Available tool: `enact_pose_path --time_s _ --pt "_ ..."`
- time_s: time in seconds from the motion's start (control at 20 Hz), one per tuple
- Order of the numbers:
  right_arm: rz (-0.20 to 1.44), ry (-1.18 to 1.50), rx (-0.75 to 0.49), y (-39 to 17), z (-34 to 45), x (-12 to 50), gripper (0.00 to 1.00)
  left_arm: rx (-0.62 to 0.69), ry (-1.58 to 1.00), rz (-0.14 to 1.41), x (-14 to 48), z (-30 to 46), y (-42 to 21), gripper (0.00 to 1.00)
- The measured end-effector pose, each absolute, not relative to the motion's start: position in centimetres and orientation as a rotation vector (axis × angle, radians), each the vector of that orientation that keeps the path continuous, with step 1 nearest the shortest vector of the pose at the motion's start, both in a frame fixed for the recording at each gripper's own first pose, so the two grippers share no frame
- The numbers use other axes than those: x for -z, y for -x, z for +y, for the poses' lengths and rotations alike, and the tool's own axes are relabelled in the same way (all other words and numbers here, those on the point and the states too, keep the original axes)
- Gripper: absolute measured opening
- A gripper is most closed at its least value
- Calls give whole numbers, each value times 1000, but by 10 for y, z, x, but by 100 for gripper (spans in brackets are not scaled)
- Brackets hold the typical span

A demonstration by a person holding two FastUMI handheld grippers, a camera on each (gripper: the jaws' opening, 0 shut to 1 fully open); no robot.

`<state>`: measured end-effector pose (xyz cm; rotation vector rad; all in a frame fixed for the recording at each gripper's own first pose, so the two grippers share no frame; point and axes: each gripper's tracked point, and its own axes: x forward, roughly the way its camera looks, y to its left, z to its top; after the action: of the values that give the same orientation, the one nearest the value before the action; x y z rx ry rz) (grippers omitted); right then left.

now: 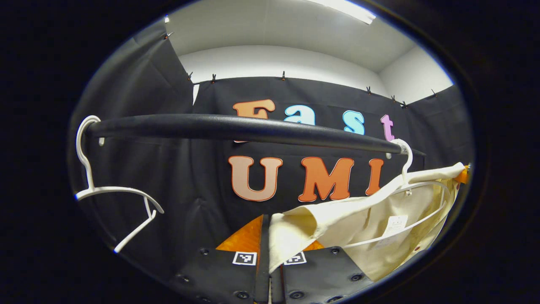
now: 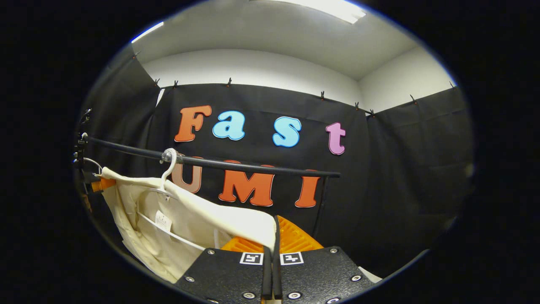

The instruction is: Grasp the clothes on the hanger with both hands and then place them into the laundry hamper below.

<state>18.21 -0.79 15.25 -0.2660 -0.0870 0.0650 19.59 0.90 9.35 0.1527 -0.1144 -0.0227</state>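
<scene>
left gripper view: long dark padded rail (image 1: 236,128) runs across, in front of the black cloth wall (image 1: 177,177). bare white plastic hanger (image 1: 110,192) hooks on the rail's left end. second white hanger (image 1: 415,185) hooks on the right end, inside the cream cloth garment (image 1: 358,219). garment corner sits between the left gripper (image 1: 270,257) fingers. right gripper view: garment (image 2: 177,223) hangs left, below the rail (image 2: 236,164); its near corner sits between the right gripper (image 2: 273,249) fingers.

light: ceiling strip lamp (image 1: 346,9) overhead, blown out
exposure: white walls bright, cloth below lamp dim
distortion: fisheye bends rail (image 1: 236,128)
focus: sharp
</scene>
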Motion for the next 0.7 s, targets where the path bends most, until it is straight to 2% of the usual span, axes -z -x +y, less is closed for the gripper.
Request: enact_pose_path --time_s 0.4,0.7 --pt "-15 314 -82 -195 -41 -131 0 40 -200 -131 -105 -1 -192 10" --pt "-10 261 -145 -190 -29 -99 0 16 -185 -113 -99 8 -193 10"
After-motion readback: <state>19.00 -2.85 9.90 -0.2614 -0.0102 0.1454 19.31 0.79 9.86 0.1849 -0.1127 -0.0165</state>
